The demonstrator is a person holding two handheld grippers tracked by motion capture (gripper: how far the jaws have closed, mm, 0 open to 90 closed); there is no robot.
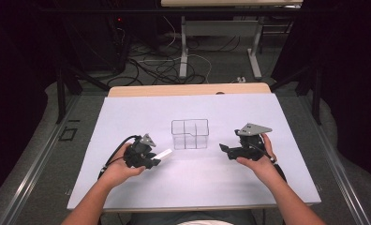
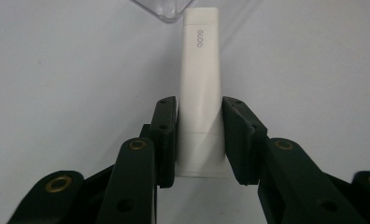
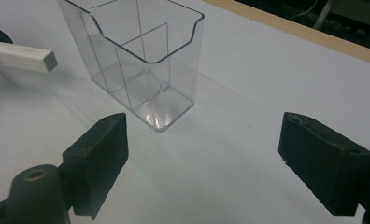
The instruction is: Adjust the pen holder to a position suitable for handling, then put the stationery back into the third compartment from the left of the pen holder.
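1. High view:
   - Hands of a person come in from the bottom edge, each with a black gripper, over a white sheet (image 1: 127, 122) that covers the table.
   - The left gripper (image 1: 152, 159) grasps a white tube (image 1: 163, 154), which sticks out of its jaws toward the clear box (image 1: 189, 134).
   - The clear box stands upright near the middle of the sheet, between the two grippers, and thin walls divide it into compartments.
   - The right gripper (image 1: 225, 150) is to the right of the box, with a grey three-cornered plate on top. Its jaws point toward the box and touch nothing.
   - Behind the table a wooden edge (image 1: 188, 89) shows, then a grey floor with many cables (image 1: 160, 65) and the legs of another table (image 1: 183, 47). The room is dark at both sides.

2. Left gripper view:
   - The two black jaws are clenched on the lower part of the white tube (image 2: 201, 93), one pad on each side.
   - The tube points away from the camera, and its far end is just beside a corner of the clear box (image 2: 167, 9).
   - Small grey letters near the far end read "GLOO".

3. Right gripper view:
   - The jaws stand wide apart and released, with only the white sheet (image 3: 248, 93) between them.
   - The clear box (image 3: 141, 60) stands ahead of them, near but not touching.
   - The end of the white tube (image 3: 24, 57) comes in from the left, apart from the box and above the sheet.
   - The wooden edge (image 3: 314, 37) crosses the upper right corner.
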